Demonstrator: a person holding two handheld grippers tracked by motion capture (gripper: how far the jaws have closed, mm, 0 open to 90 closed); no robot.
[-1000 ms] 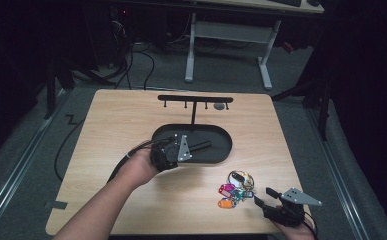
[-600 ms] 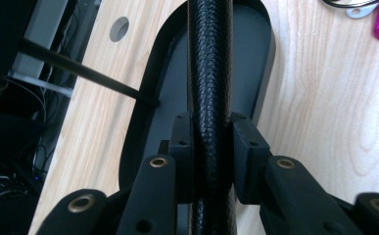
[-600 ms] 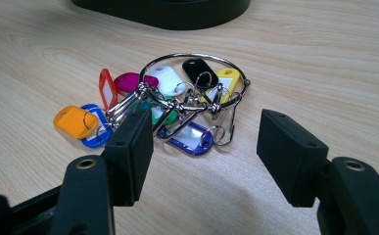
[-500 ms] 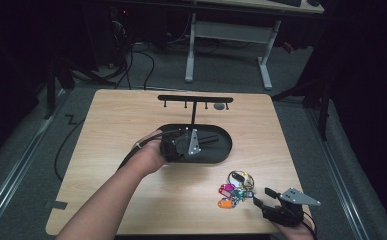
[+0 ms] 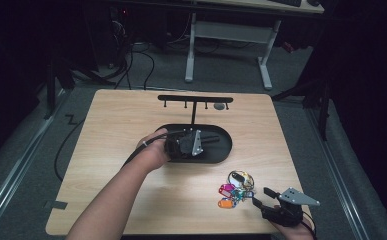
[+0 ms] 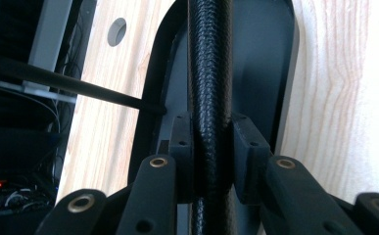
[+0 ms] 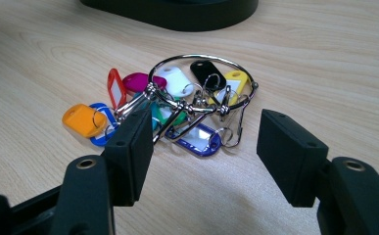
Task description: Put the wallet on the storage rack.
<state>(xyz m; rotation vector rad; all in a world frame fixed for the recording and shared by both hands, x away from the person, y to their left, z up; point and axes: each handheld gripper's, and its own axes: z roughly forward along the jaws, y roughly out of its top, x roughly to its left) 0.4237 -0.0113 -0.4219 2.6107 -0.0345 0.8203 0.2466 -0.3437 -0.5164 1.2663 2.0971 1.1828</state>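
Note:
A black key stand with an oval base [image 5: 224, 150], a thin upright post and a hooked crossbar [image 5: 196, 99] sits mid-table. Over the base, my left gripper [image 5: 208, 141] points right. In the left gripper view that gripper [image 6: 211, 142] is shut on a thick black textured rod [image 6: 209, 63], pinched between both pads, above the base [image 6: 270, 58]. A metal key ring with several coloured tags [image 5: 236, 187] lies at the front right. Just behind it, my right gripper [image 5: 262, 198] rests low and open. In the right gripper view its jaws [image 7: 206, 147] stand wide apart before the ring [image 7: 197, 98], with nothing held.
A round grey cable hole [image 5: 220, 106] sits in the tabletop behind the stand. Beyond the far edge stand a white desk frame [image 5: 191, 50] and floor cables. The person's left forearm [image 5: 111, 200] crosses the front left of the wooden table [image 5: 121, 125].
My left hand has moved right and slightly away, from the base's left end to over its middle, still gripping the rod. The right gripper and key ring have stayed put.

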